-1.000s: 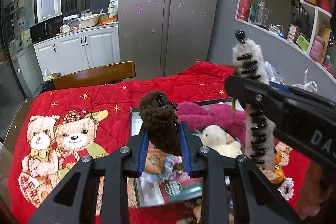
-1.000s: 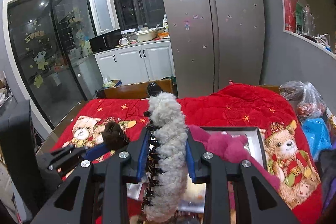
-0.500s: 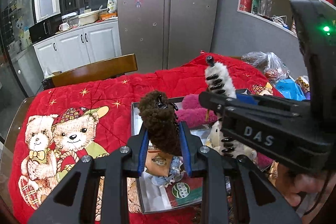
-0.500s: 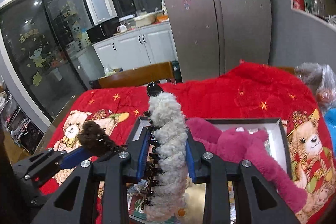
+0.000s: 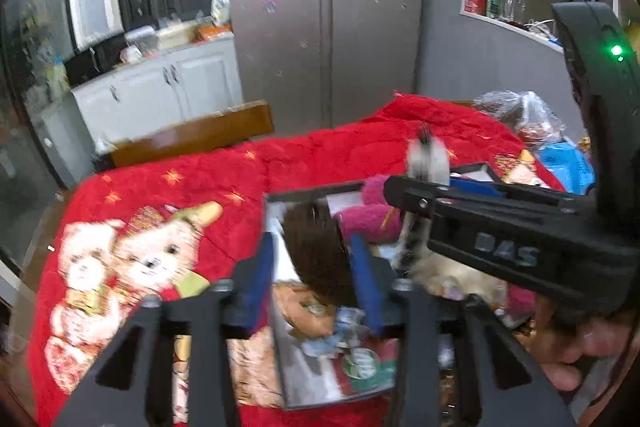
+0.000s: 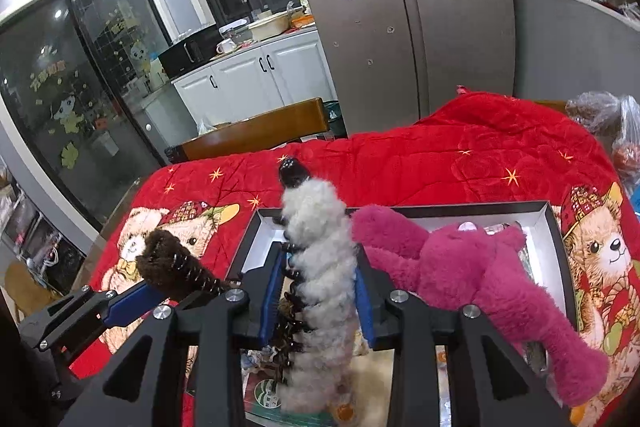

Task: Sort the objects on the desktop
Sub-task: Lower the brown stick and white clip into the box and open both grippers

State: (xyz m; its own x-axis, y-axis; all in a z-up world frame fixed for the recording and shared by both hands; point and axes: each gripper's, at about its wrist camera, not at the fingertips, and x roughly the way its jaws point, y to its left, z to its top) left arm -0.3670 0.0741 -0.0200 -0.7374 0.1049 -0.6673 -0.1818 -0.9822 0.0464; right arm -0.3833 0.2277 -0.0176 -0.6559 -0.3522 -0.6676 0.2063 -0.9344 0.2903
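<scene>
My left gripper [image 5: 311, 247] hangs over the near left corner of a black-rimmed box [image 5: 304, 193], and its jaws are opening. A brown fuzzy hair clip [image 5: 316, 251] is blurred between them. It leans on the right pad, with a gap at the left pad. In the right wrist view this brown clip [image 6: 172, 267] lies across the left gripper's finger. My right gripper [image 6: 320, 267] is over the box [image 6: 440, 205], its jaws starting to open. A white fuzzy hair clip [image 6: 320, 227] stands upright between the pads and still touches both.
A pink plush toy [image 6: 460, 267] sprawls across the box, over cards and small toys. The box sits on a red bear-print quilt [image 6: 440, 155]. A wooden chair back [image 6: 256, 131] is behind, plastic bags [image 6: 600, 111] are at the right, and a hand [image 5: 572, 359] grips the right tool.
The left jaws have spread and the brown clip has slipped lower between them. The right gripper came down over the box with the white clip, and its jaws are slightly wider.
</scene>
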